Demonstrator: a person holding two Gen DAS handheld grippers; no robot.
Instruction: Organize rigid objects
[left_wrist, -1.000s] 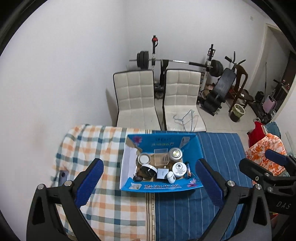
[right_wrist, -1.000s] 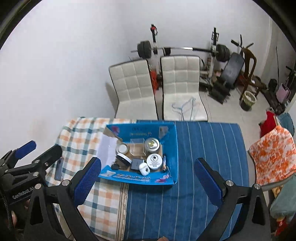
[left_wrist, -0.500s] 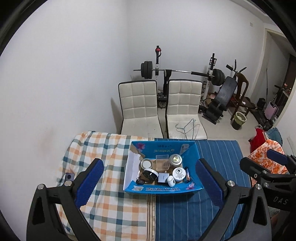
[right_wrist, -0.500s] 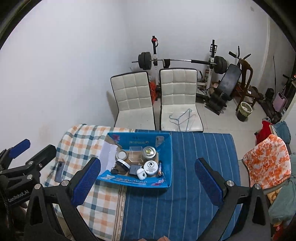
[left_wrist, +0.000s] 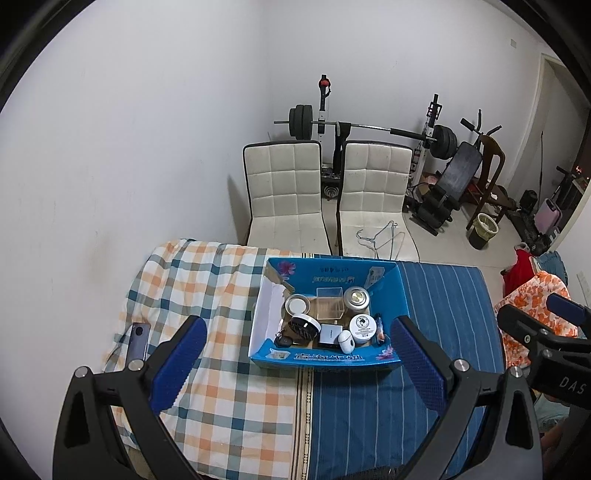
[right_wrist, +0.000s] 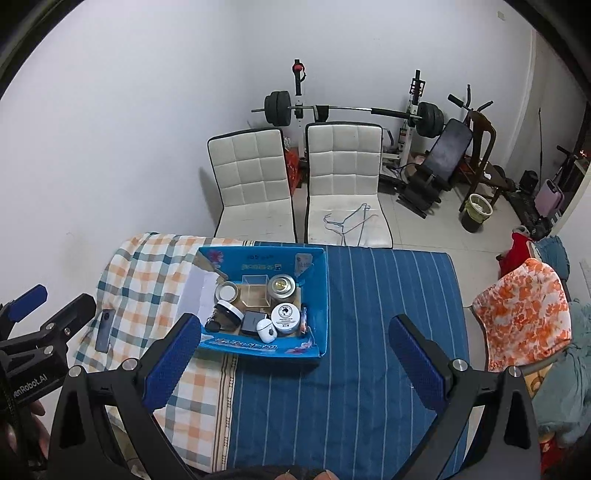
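A blue cardboard box (left_wrist: 400, 291) (right_wrist: 320, 280) sits on the cloth-covered table. It holds several small rigid objects: a clear plastic cube (left_wrist: 328, 304) (right_wrist: 254, 291), a metal tin (left_wrist: 356, 298) (right_wrist: 282, 285), a white round jar (left_wrist: 362, 325) (right_wrist: 285, 316), a white earbud case (left_wrist: 345, 341) (right_wrist: 266, 329) and a black-and-white round case (left_wrist: 302, 325). A grey phone (left_wrist: 137, 341) (right_wrist: 103, 330) lies on the checked cloth left of the box. My left gripper (left_wrist: 297, 363) and right gripper (right_wrist: 291, 360) are both open, empty, held high above the table's near side.
The table has a checked cloth (left_wrist: 192, 288) on the left and a blue striped cloth (right_wrist: 388, 314) on the right. Two white chairs (left_wrist: 284, 192) (left_wrist: 373, 192) stand behind it, wire hangers (right_wrist: 347, 221) on the right one. Weight equipment (left_wrist: 369, 127) lines the wall.
Both grippers have pulled back and up from the table, so the box looks smaller and farther away. Both stay open and empty. Nothing on the table has moved.
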